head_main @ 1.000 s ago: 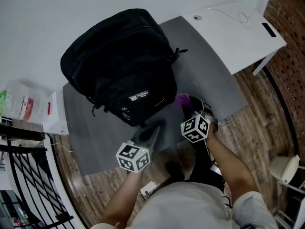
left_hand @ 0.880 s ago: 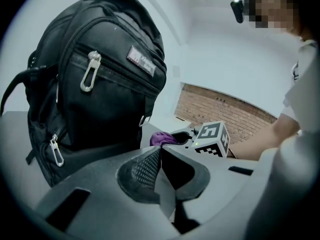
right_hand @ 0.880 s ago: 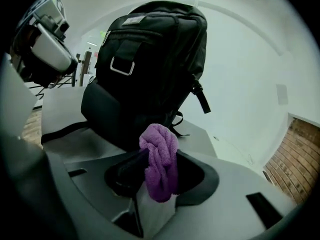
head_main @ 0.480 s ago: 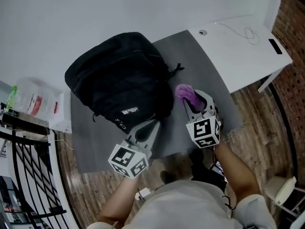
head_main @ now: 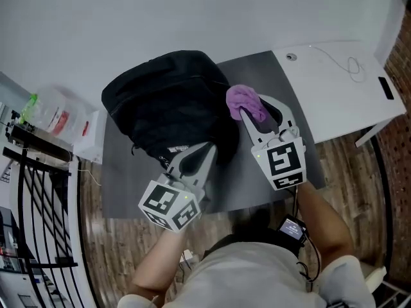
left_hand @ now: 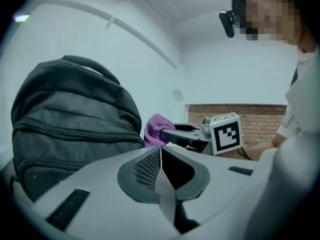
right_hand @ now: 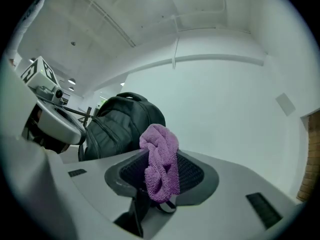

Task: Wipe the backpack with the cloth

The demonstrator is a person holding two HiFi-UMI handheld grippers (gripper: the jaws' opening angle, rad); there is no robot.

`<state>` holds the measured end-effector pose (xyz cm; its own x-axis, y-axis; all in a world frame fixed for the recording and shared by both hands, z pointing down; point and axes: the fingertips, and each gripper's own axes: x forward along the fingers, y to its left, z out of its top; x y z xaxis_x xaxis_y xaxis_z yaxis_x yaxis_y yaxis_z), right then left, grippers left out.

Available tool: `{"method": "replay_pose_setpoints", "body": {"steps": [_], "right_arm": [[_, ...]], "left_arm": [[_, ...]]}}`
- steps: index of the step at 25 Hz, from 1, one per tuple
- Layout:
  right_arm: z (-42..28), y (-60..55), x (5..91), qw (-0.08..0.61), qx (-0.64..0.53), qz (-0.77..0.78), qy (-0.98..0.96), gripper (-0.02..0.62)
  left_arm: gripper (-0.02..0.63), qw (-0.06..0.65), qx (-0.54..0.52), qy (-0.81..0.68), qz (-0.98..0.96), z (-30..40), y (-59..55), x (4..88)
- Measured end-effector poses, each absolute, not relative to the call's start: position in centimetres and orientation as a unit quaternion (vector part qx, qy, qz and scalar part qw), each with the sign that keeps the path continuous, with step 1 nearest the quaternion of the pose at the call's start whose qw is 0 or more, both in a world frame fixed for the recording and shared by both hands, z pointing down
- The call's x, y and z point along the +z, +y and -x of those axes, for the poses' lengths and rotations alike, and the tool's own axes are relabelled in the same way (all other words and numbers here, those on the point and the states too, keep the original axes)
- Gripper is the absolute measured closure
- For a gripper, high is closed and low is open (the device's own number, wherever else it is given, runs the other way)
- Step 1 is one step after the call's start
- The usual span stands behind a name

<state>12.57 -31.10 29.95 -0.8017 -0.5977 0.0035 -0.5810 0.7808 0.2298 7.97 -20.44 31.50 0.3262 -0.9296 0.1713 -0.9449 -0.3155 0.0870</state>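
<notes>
On the grey table (head_main: 122, 191), against a plain white wall (head_main: 192, 18), rests the black backpack (head_main: 170, 108), its zips drawn shut so that its contents are hidden. Right of the backpack a white desk (head_main: 340, 88) adjoins the table. Left of it, off the table, a clear plastic bag (head_main: 58, 120) holds red-labelled items too blurred to name. Wood flooring (head_main: 122, 249) lies below. My right gripper (right_hand: 160, 169) is clamped on the purple cloth (head_main: 243, 101), held just beside the backpack's right flank; I cannot tell whether they touch. My left gripper (left_hand: 161, 151), jaws pressed together with nothing between them, points at the backpack's near lower edge.
</notes>
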Motion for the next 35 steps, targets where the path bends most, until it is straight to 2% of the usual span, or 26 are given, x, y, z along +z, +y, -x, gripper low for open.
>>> {"method": "replay_pose_setpoints", "body": {"steps": [10, 18, 26, 35], "right_arm": [[-9.8, -30.7, 24.9, 0.027, -0.209, -0.265, -0.941, 0.436], [-8.3, -32.2, 22.2, -0.013, -0.253, -0.157, -0.955, 0.436], [-6.3, -31.1, 15.5, -0.075, -0.293, -0.085, -0.949, 0.436], [-4.1, -33.4, 21.0, -0.038, -0.267, -0.095, -0.958, 0.437]], "left_arm": [[0.6, 0.074, 0.04, -0.614, -0.784, -7.5, -21.7, 29.1], [0.6, 0.064, 0.013, -0.703, -0.709, -6.5, -24.1, 27.7], [0.6, 0.051, 0.014, -0.745, -0.664, -6.0, -25.1, 24.9], [0.6, 0.083, 0.024, -0.746, -0.66, -5.9, -25.7, 27.4]]}}
